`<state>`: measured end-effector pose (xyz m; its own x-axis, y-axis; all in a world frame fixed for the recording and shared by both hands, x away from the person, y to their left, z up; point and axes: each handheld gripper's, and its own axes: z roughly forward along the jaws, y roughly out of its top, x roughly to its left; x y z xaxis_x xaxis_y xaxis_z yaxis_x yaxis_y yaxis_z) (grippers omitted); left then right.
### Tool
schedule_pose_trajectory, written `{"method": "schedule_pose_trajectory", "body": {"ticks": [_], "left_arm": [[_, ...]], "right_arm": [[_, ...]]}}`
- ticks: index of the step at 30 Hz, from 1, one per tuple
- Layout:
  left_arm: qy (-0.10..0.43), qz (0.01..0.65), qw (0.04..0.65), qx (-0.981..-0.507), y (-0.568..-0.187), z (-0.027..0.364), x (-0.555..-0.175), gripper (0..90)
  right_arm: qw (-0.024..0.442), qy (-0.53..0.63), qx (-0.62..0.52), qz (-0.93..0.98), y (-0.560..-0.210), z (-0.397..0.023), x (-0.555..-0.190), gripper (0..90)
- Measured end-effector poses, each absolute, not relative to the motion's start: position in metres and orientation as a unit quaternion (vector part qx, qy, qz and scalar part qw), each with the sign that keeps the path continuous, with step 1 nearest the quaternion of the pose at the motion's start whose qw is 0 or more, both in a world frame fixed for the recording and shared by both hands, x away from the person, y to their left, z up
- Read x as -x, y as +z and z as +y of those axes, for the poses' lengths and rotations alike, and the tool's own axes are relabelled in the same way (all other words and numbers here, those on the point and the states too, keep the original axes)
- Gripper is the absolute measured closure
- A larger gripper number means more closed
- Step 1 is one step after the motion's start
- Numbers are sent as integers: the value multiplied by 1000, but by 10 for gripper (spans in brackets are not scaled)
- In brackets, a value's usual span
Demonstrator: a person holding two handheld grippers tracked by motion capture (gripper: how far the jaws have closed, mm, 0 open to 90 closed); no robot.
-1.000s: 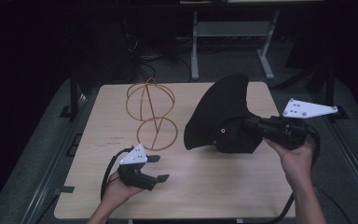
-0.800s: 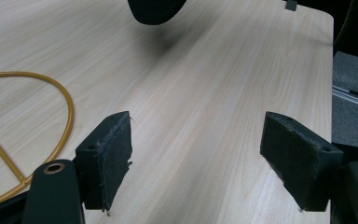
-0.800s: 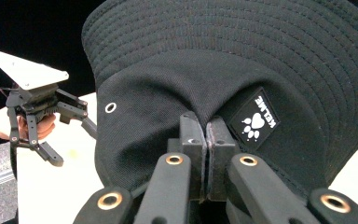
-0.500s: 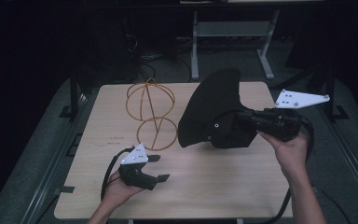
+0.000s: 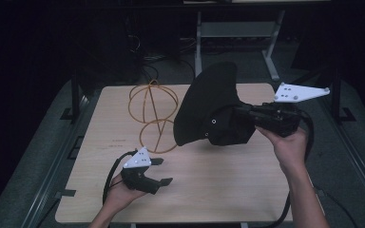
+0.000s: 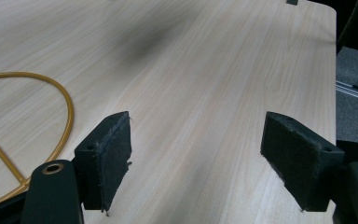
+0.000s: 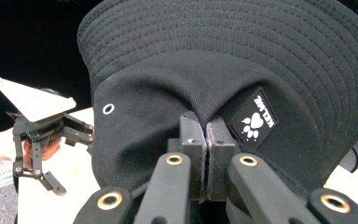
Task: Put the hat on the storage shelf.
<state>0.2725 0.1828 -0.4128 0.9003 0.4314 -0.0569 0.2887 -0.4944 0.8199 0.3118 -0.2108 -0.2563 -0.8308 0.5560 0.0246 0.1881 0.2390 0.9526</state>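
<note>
Pale wooden table below; right hand-held gripper clamped on black hat, left hand-held gripper apart, wire stand just ahead.

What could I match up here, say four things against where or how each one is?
Things:
1. black hat
2. gold wire frame
3. left tool
4. right tool

States:
A. open, low over the table's near edge
B. standing on the table
C. lifted above the table
D. clamped shut on fabric

Pairs: 1-C, 2-B, 3-A, 4-D
</note>
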Motion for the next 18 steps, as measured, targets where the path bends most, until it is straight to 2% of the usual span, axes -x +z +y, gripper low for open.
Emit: {"method": "schedule_pose_trajectory", "body": {"ticks": [18], "left_arm": [[77,215,463,-856,-413,187,-274,237]], "right_arm": [[157,570,-226,774,-241,-190,-327,882]]}}
